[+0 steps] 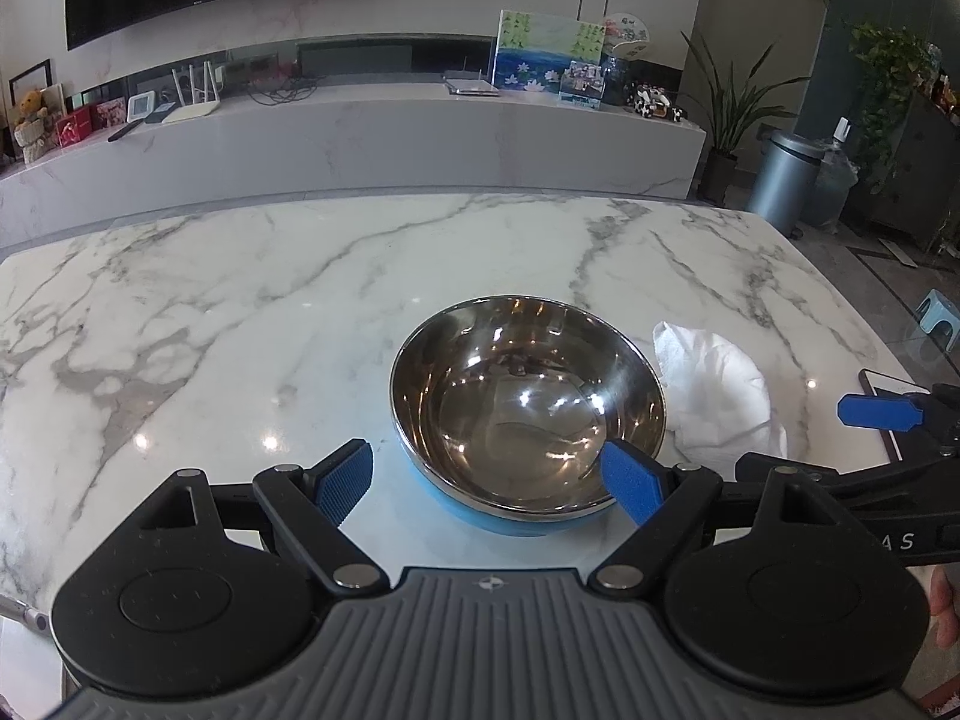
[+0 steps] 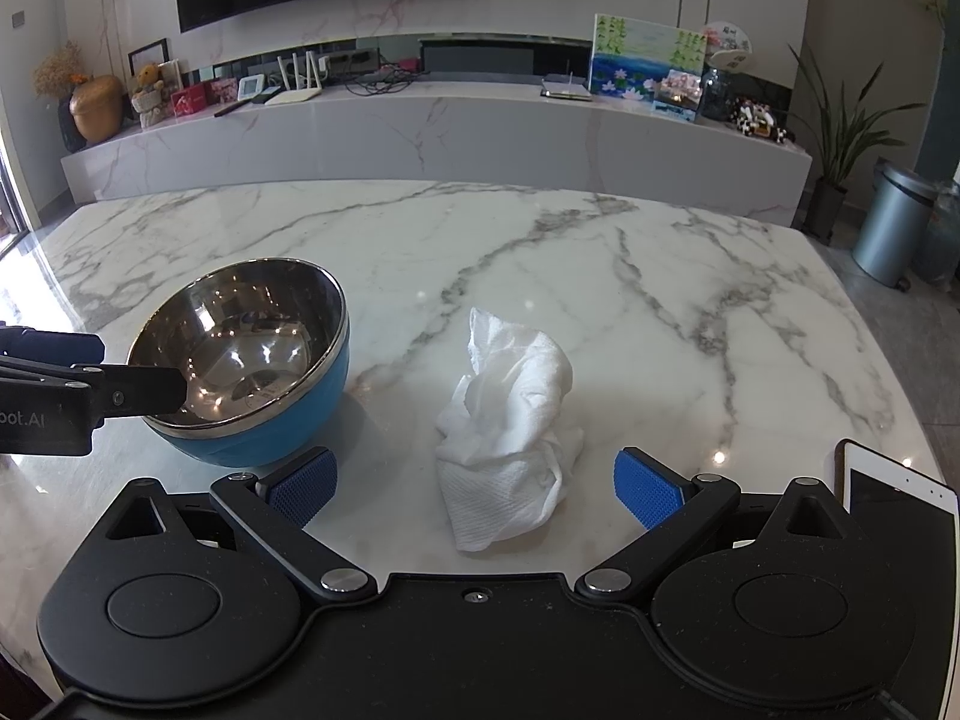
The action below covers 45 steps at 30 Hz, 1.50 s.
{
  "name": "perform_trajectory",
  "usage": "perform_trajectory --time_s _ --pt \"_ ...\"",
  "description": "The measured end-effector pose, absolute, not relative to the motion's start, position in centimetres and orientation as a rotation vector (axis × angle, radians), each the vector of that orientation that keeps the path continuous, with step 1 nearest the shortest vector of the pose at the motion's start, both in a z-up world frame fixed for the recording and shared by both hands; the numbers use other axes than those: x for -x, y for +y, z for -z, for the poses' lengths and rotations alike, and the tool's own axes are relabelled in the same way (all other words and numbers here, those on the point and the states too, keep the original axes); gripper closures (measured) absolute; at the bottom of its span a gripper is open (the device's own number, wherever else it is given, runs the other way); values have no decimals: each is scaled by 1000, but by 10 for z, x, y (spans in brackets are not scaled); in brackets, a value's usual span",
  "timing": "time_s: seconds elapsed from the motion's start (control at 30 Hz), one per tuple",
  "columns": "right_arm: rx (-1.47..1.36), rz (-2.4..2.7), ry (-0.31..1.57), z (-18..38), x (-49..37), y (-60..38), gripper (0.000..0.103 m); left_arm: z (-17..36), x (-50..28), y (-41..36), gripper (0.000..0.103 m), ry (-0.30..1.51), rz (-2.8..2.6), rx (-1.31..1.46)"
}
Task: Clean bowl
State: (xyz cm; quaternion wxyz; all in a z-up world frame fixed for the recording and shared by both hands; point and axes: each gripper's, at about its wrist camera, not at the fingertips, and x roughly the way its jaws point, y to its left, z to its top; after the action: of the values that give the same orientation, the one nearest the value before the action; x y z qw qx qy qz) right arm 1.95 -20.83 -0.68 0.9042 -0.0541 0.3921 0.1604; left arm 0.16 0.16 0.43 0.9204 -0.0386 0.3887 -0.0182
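Observation:
A steel bowl (image 1: 528, 408) with a blue outside stands upright on the marble table (image 1: 240, 312). My left gripper (image 1: 487, 480) is open at the bowl's near side. Its right pad (image 1: 630, 480) overlaps the near right rim and its left pad (image 1: 345, 480) stands clear to the left. To the right of the bowl (image 2: 240, 360) lies a crumpled white paper towel (image 2: 510, 420). My right gripper (image 2: 474, 487) is open, with the towel's near end between its fingers and untouched by the pads. One finger (image 2: 144, 390) of the left gripper crosses the bowl's near rim.
A white-framed tablet (image 2: 894, 498) lies at the table's right front edge, next to my right gripper. Beyond the table are a long marble console (image 2: 420, 132) with small items, a metal bin (image 2: 888, 228) and potted plants on the right.

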Motion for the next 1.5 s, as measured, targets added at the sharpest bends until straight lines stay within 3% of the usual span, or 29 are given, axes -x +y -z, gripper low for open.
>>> perform_trajectory --time_s 1.5 --pt "122 -326 773 5 -22 -202 5 -7 -5 5 20 818 3 55"
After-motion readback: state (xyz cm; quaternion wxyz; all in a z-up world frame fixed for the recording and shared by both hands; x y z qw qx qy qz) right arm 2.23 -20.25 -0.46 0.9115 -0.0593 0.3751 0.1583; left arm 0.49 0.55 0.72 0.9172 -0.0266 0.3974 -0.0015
